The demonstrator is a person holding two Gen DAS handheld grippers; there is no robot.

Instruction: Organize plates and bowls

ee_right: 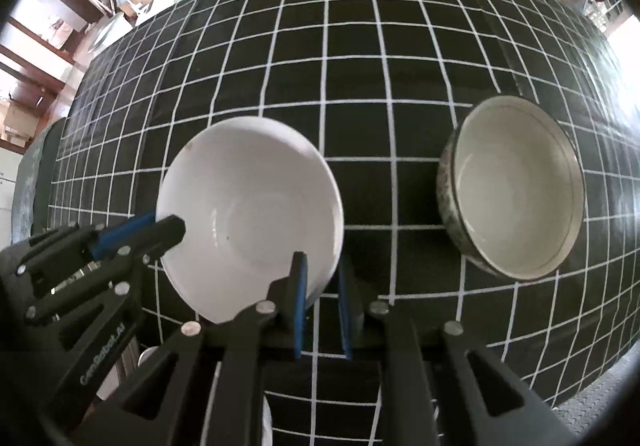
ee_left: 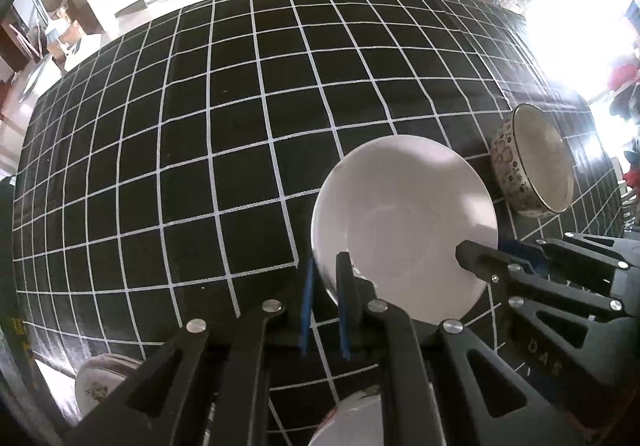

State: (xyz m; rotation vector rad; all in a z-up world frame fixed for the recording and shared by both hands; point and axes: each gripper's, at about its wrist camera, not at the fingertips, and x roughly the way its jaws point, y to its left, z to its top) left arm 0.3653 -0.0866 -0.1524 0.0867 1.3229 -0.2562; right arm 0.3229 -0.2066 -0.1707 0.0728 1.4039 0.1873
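Observation:
A plain white bowl (ee_left: 404, 226) is held tilted above the black grid tablecloth (ee_left: 200, 125), gripped by both grippers. My left gripper (ee_left: 326, 266) is shut on its near left rim, one finger inside and one outside. My right gripper (ee_right: 320, 270) is shut on its near right rim in the same way. In the left wrist view the right gripper (ee_left: 480, 258) enters from the right. In the right wrist view the left gripper (ee_right: 160, 230) enters from the left at the white bowl (ee_right: 248, 213). A patterned bowl (ee_right: 516, 189) with a metallic rim stands on the cloth to the right; it also shows in the left wrist view (ee_left: 532, 161).
A patterned dish (ee_left: 102, 382) lies at the table's near left edge and another white dish (ee_left: 352, 418) sits below my left gripper. The cloth (ee_right: 360, 65) stretches far ahead. Cabinets, shelves and boxes stand beyond the far edge.

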